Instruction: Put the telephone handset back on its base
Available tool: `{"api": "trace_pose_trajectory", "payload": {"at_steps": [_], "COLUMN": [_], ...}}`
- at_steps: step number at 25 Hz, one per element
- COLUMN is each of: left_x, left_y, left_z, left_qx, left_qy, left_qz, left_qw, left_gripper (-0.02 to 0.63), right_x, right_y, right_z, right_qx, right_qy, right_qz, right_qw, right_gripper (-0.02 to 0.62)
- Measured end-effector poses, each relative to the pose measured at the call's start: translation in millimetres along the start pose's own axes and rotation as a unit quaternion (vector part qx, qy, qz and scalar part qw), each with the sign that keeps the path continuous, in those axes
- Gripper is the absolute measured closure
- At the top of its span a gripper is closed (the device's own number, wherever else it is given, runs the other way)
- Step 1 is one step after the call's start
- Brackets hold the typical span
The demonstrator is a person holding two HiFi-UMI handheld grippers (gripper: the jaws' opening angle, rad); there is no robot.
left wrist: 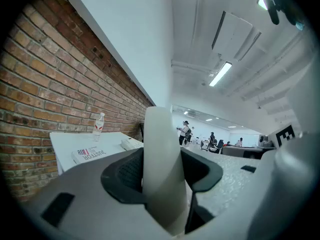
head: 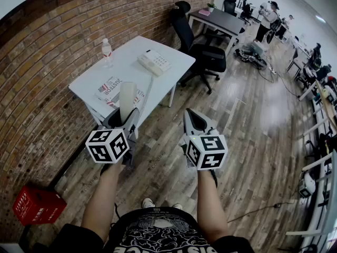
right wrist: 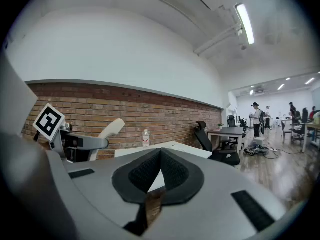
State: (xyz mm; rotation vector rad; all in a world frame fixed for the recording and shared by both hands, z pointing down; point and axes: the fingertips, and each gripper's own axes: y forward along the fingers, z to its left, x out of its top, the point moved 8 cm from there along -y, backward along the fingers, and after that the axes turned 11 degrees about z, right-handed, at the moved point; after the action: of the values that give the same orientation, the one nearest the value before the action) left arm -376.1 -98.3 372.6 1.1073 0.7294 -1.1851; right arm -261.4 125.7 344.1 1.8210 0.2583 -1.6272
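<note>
Left gripper view: left gripper (left wrist: pixel 162 171) clamps smooth, cream-white, upright handset (left wrist: pixel 160 129); right gripper (right wrist: pixel 159 171) pinched together.

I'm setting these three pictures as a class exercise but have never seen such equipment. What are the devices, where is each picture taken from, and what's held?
A person holds a hand-operated gripper in each hand. The head view looks down from a camera on the person's head. Each gripper view looks along that gripper's own fingers. The left gripper clamps a white telephone handset, upright. The right gripper is shut and empty. Ahead, a white table carries the phone base, a water bottle and a booklet.
</note>
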Motion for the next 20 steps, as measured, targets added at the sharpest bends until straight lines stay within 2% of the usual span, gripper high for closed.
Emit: {"api": "trace_pose_trajectory", "payload": {"at_steps": [12, 20], "left_x": [9.2, 19.1], "left_y": [24.8, 51.9], "left_z": [20.3, 20.6], "left_qx": [-0.019, -0.025], "left_qy": [0.002, 0.004], "left_qz": [0.014, 0.015], "left_qw": [0.9997, 0.9996], "left_gripper": [0.391, 0.391], "right_x": [2.4, 4.3], "right_y": [21.4, 35.3], "right_z": [-0.3, -20.9], "right_qx": [-0.017, -0.021], "right_qy": [0.009, 0.015], "right_qz": [0.009, 0.007], "right_qw": [1.0, 1.0], "right_gripper": [0.597, 0.597]}}
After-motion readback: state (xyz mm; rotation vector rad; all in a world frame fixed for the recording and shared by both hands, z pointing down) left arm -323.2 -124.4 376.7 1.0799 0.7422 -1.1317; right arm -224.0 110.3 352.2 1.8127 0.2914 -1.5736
